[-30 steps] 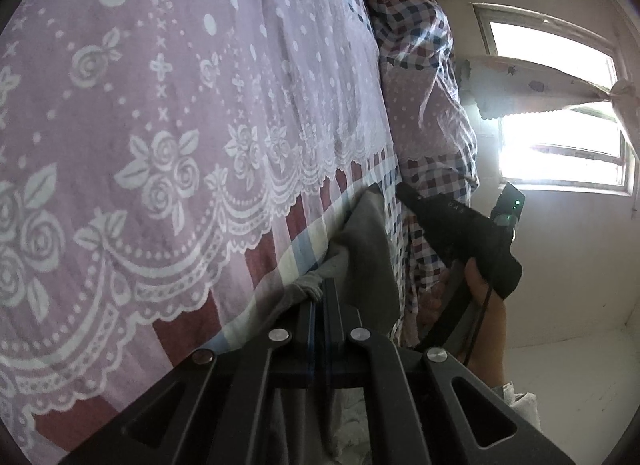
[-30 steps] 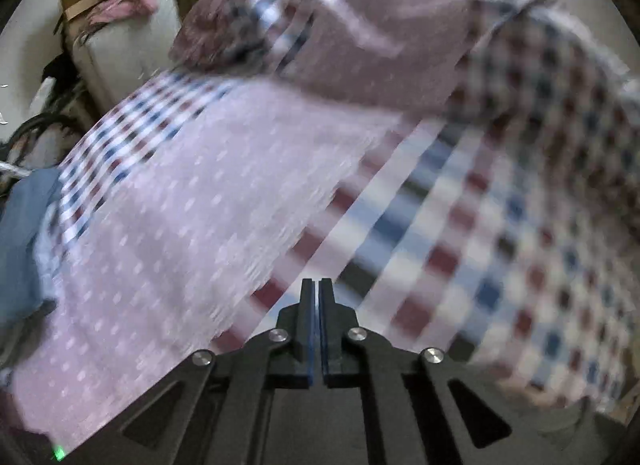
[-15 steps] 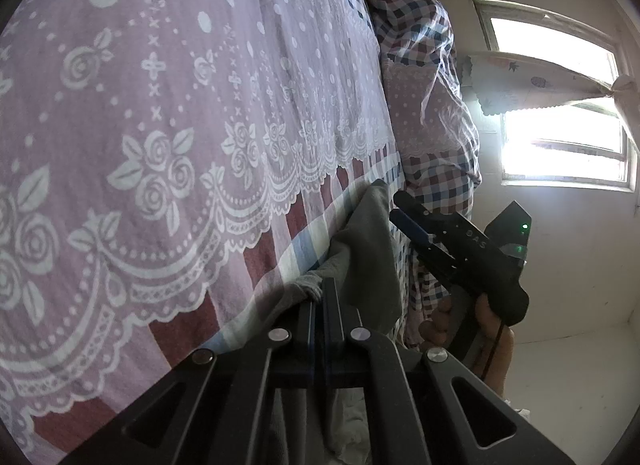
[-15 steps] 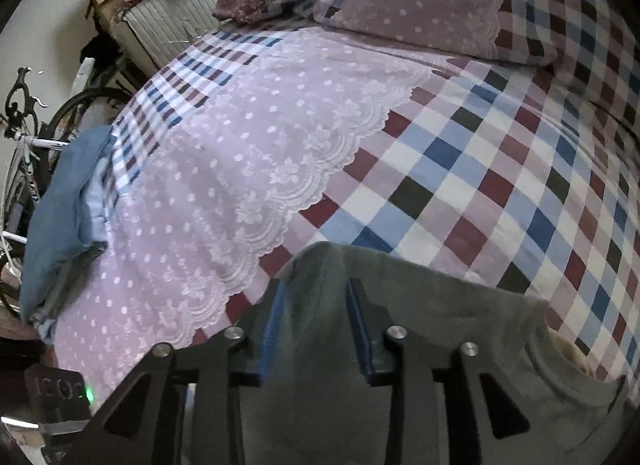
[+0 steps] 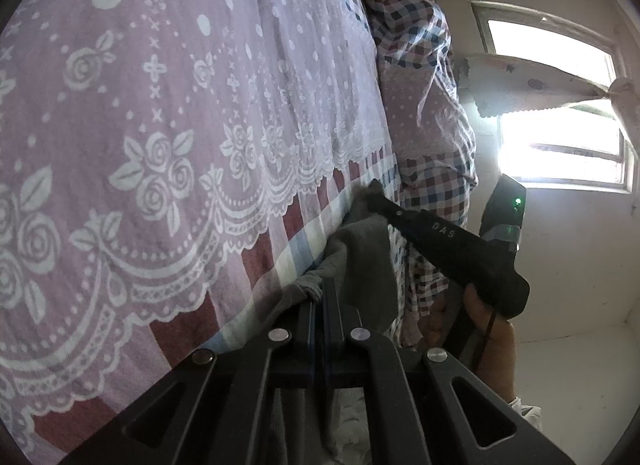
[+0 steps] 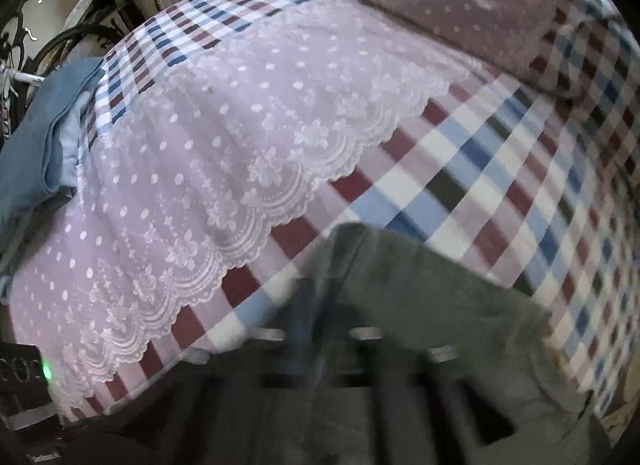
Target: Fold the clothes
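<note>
Both grippers, left gripper (image 5: 320, 297) and right gripper (image 5: 376, 195), have clamped the grey garment (image 6: 420, 305), stretched lengthwise along the checked bedspread's (image 6: 480, 169) edge.

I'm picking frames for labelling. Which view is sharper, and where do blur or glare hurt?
Left wrist view: sharp on the lace and left tongs, but the window is blown out, its glare washing the wall. Right wrist view: motion blur smears the right tongs and grey garment; bedding is soft.

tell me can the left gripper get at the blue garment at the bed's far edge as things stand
Probably not: the left gripper is shut on the grey garment, and the blue garment lies across the lace cover.
</note>
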Demonstrator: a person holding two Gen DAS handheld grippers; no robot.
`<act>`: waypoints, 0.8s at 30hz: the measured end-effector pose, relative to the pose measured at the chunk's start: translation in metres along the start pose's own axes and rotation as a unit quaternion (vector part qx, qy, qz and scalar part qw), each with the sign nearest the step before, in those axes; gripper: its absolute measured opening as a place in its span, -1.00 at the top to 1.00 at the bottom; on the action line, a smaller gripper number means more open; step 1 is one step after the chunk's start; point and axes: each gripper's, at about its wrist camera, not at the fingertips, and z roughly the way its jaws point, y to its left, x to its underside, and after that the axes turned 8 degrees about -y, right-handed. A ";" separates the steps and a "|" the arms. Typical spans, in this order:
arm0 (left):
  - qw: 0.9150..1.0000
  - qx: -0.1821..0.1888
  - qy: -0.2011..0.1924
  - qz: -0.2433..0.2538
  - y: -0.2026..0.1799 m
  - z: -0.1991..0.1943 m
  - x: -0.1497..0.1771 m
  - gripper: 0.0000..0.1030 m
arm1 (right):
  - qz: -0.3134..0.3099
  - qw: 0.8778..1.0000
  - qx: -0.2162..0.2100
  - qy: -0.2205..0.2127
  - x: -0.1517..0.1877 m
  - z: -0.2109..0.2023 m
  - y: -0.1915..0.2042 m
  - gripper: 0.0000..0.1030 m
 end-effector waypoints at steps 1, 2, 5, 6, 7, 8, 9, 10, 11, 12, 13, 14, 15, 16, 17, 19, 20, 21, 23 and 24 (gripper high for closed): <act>1.000 0.003 -0.002 -0.002 0.000 -0.001 0.000 0.97 | 0.000 1.000 0.007 -0.009 -0.003 -0.004 -0.001 0.99; 1.000 0.006 -0.005 -0.003 0.001 -0.002 0.000 0.98 | 0.002 1.000 0.011 -0.020 -0.006 -0.009 -0.003 0.99; 1.000 0.009 -0.010 -0.005 0.001 -0.003 0.001 0.98 | 0.006 0.999 0.022 -0.049 -0.017 -0.024 -0.007 1.00; 1.000 0.007 -0.010 -0.005 0.002 -0.003 0.002 0.98 | 0.006 0.998 0.026 -0.056 -0.020 -0.026 -0.008 1.00; 1.000 0.005 -0.010 -0.005 0.002 -0.002 0.002 0.98 | 0.005 0.998 0.030 -0.063 -0.022 -0.027 -0.009 1.00; 1.000 0.004 -0.009 -0.006 0.003 -0.002 0.002 0.98 | 0.006 0.997 0.035 -0.070 -0.024 -0.028 -0.010 1.00; 1.000 0.003 -0.008 -0.006 0.003 -0.002 0.002 0.98 | 0.011 0.996 0.045 -0.078 -0.025 -0.026 -0.012 1.00; 1.000 0.001 -0.007 -0.005 0.003 -0.002 0.001 0.98 | 0.016 0.995 0.053 -0.084 -0.025 -0.024 -0.014 1.00; 1.000 0.000 -0.006 -0.005 0.003 -0.002 0.001 0.98 | 0.018 0.995 0.055 -0.079 -0.024 -0.019 -0.015 1.00; 1.000 0.000 -0.005 -0.006 0.003 -0.002 0.001 0.98 | 0.021 0.995 0.057 -0.075 -0.023 -0.013 -0.017 0.99; 1.000 0.000 -0.004 -0.008 0.003 -0.001 0.000 0.98 | 0.023 0.995 0.059 -0.070 -0.022 -0.008 -0.018 0.98; 1.000 -0.001 -0.003 -0.008 0.002 -0.001 0.000 0.98 | 0.027 0.996 0.058 -0.067 -0.021 -0.005 -0.019 0.96; 1.000 -0.001 -0.002 -0.007 0.002 -0.001 0.000 0.97 | 0.034 0.996 0.046 -0.070 -0.020 -0.007 -0.019 0.96; 1.000 0.000 0.000 -0.008 0.002 -0.001 0.000 0.97 | 0.039 0.996 0.037 -0.073 -0.020 -0.010 -0.021 0.95; 1.000 0.002 0.002 -0.011 0.002 0.000 -0.001 0.97 | 0.041 0.996 0.030 -0.073 -0.017 -0.015 -0.023 0.92; 1.000 0.006 0.006 -0.016 0.002 0.000 -0.001 0.97 | 0.045 0.996 0.018 -0.071 -0.014 -0.021 -0.026 0.48; 1.000 0.007 0.008 -0.018 0.002 0.000 -0.002 0.97 | 0.047 0.996 0.014 -0.070 -0.012 -0.023 -0.027 0.37; 1.000 0.009 0.010 -0.020 0.002 0.000 -0.002 0.96 | 0.046 0.996 0.015 -0.071 -0.009 -0.025 -0.027 0.24; 1.000 0.013 0.014 -0.025 0.002 0.000 -0.002 0.93 | 0.046 0.996 0.014 -0.073 -0.003 -0.030 -0.027 0.24; 0.999 0.015 0.016 -0.027 0.002 0.000 -0.003 0.87 | 0.050 0.996 0.010 -0.072 -0.002 -0.029 -0.027 0.24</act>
